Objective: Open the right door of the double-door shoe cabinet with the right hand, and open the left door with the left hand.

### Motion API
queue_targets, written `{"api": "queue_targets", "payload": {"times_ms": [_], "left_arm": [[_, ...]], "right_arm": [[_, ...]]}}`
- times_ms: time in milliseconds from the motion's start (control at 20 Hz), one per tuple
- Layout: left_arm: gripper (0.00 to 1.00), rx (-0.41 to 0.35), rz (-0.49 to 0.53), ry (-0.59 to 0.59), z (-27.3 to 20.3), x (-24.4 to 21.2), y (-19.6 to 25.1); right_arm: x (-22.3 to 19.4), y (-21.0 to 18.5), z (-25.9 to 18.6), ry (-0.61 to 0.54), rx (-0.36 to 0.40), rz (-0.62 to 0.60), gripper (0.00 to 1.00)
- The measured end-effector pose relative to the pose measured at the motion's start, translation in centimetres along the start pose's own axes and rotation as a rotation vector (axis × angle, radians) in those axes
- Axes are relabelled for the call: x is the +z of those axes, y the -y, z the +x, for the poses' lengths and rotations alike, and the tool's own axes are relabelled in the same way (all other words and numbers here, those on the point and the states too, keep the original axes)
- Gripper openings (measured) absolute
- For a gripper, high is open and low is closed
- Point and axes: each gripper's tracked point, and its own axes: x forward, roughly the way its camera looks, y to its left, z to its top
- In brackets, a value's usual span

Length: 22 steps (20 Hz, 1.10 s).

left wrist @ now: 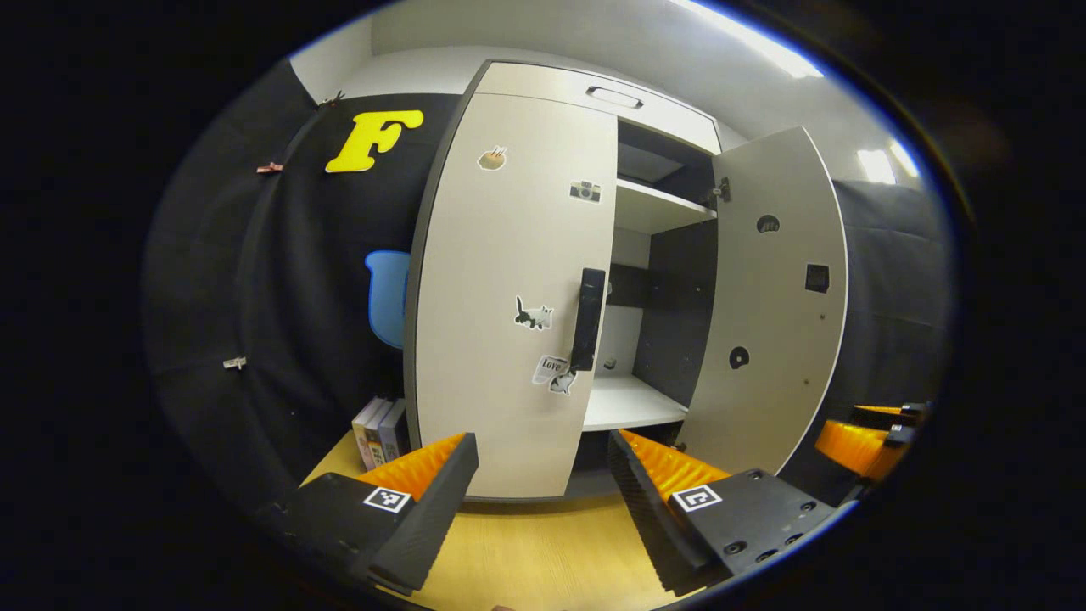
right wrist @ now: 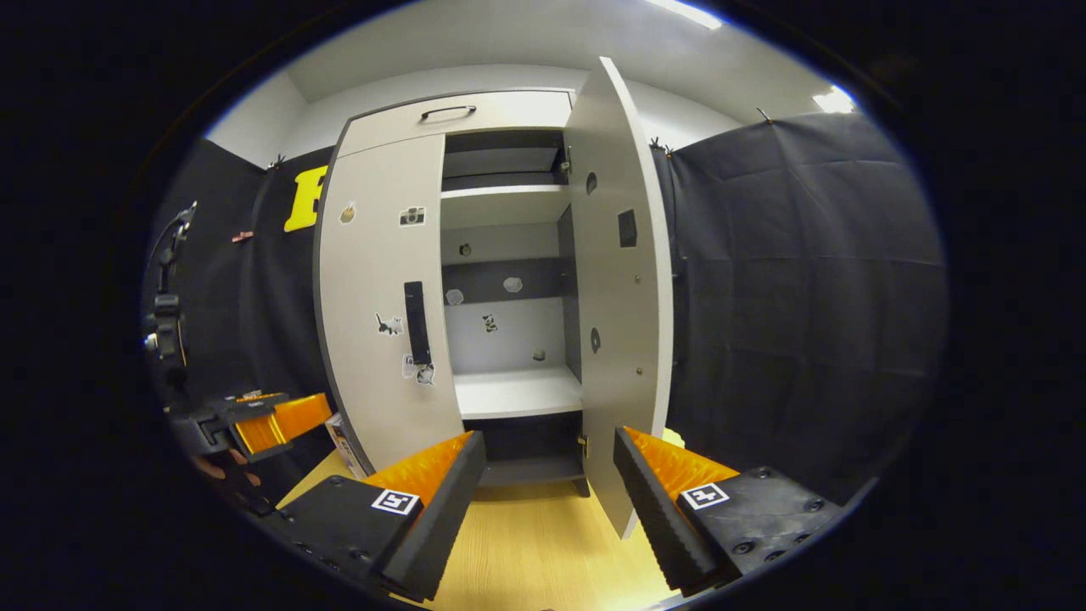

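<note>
The shoe cabinet's right door [left wrist: 776, 297] [right wrist: 618, 288] stands swung wide open, baring white shelves [right wrist: 516, 390] inside. Its left door [left wrist: 509, 297] [right wrist: 382, 305] is closed, with stickers and a dark vertical handle [left wrist: 587, 319] [right wrist: 415, 323] near its inner edge. My left gripper [left wrist: 543, 462] is open, a short way in front of the left door and below its handle. My right gripper [right wrist: 550, 462] is open too, facing the open compartment with nothing between its fingers. The right gripper [left wrist: 870, 441] also appears at the right edge of the left gripper view, and the left gripper [right wrist: 263, 424] at the left of the right gripper view.
The cabinet stands on a wooden surface [left wrist: 534, 552]. Several books [left wrist: 380, 431] lean against its left side. A top drawer with a handle [left wrist: 613, 97] sits above the doors. Black cloth [right wrist: 806, 280] hangs on both sides.
</note>
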Motion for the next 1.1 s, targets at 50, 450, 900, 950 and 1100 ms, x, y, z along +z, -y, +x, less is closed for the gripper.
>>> {"api": "queue_targets", "payload": {"times_ms": [50, 450, 900, 950, 1100], "left_arm": [[0.96, 0.004, 0.017, 0.005, 0.8, 0.4, -0.1], [0.96, 0.003, 0.081, 0.039, 8.3, 4.1, 2.4], [0.96, 0.046, 0.102, 0.038, 17.0, 5.7, 4.3], [0.96, 0.054, 0.091, 0.034, 17.7, 5.7, 4.4], [0.94, 0.093, 0.103, 0.022, 19.6, 5.6, 3.7]], "right_arm": [[-0.6, -0.5, 0.4, -0.009, 0.013, 0.012, 0.96], [-1.7, -1.4, 4.5, -0.008, 0.078, 0.009, 0.96], [-3.2, -2.0, 6.3, -0.056, 0.215, -0.012, 0.97], [-3.5, -2.2, 6.4, -0.064, 0.231, -0.005, 0.97], [-3.7, -1.8, 7.1, -0.067, 0.253, -0.016, 0.97]]}}
